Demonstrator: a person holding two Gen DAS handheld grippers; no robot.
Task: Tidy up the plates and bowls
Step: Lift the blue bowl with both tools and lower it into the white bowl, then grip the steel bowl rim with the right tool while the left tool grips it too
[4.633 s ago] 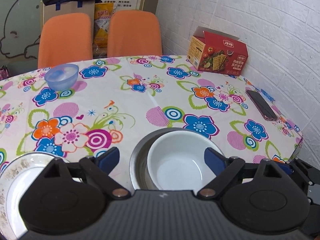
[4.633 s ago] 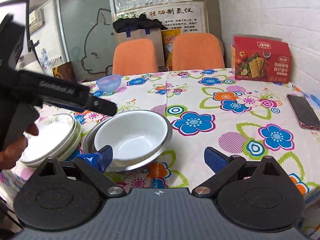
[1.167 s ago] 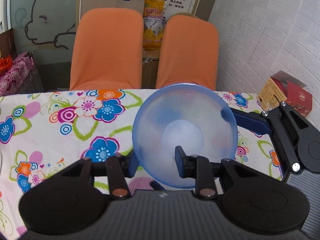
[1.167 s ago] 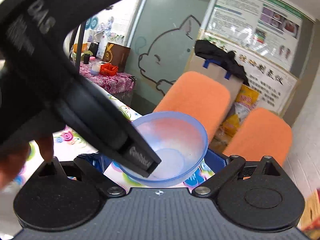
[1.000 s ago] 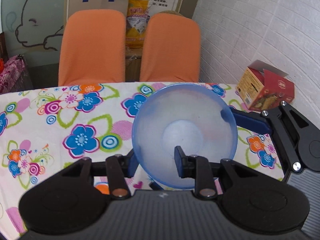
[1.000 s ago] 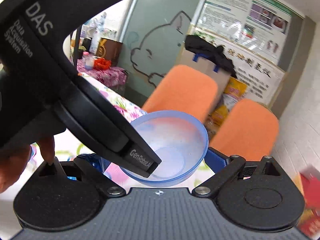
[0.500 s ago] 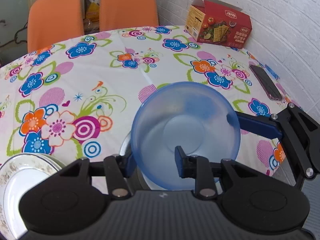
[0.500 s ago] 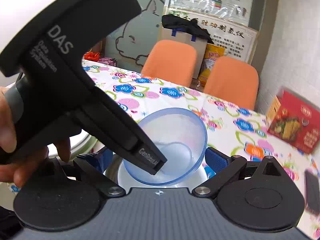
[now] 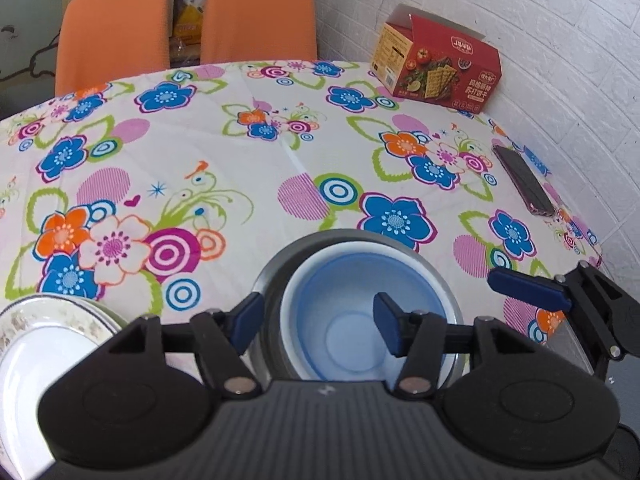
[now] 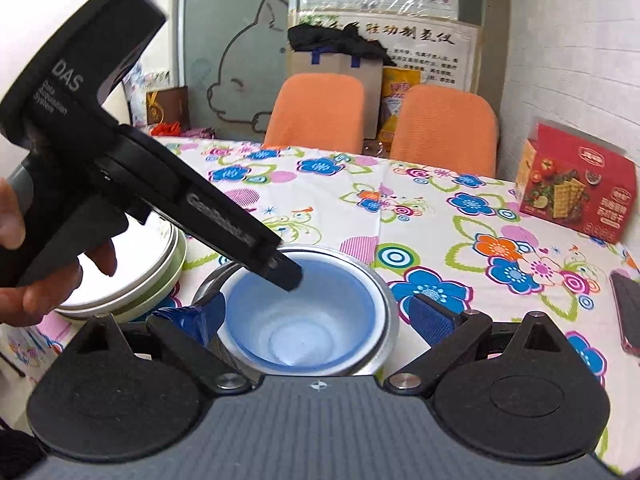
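Note:
A translucent blue bowl [image 9: 344, 340] sits nested inside a white bowl [image 9: 356, 249], which sits in a metal bowl [image 9: 276, 264] near the table's front edge. My left gripper [image 9: 316, 322] is open just above them. One finger hangs inside the blue bowl and the other is outside the metal rim, and neither presses the bowl. The right wrist view shows the same blue bowl [image 10: 340, 300] with the left gripper's tip over its rim. My right gripper [image 10: 320, 316] is open, straddling the stack from the near side. A stack of plates [image 9: 40, 344] lies to the left.
A red cracker box [image 9: 436, 68] stands at the far right by the white brick wall. A phone [image 9: 524, 184] lies near the table's right edge. Two orange chairs [image 9: 112, 28] stand behind the table. A hand [image 10: 24, 276] holds the left gripper over the plates [image 10: 132, 280].
The left gripper carried the blue bowl from the far side of the table back to the stack. The bowl now rests in the white bowl and the jaws have widened off its rim.

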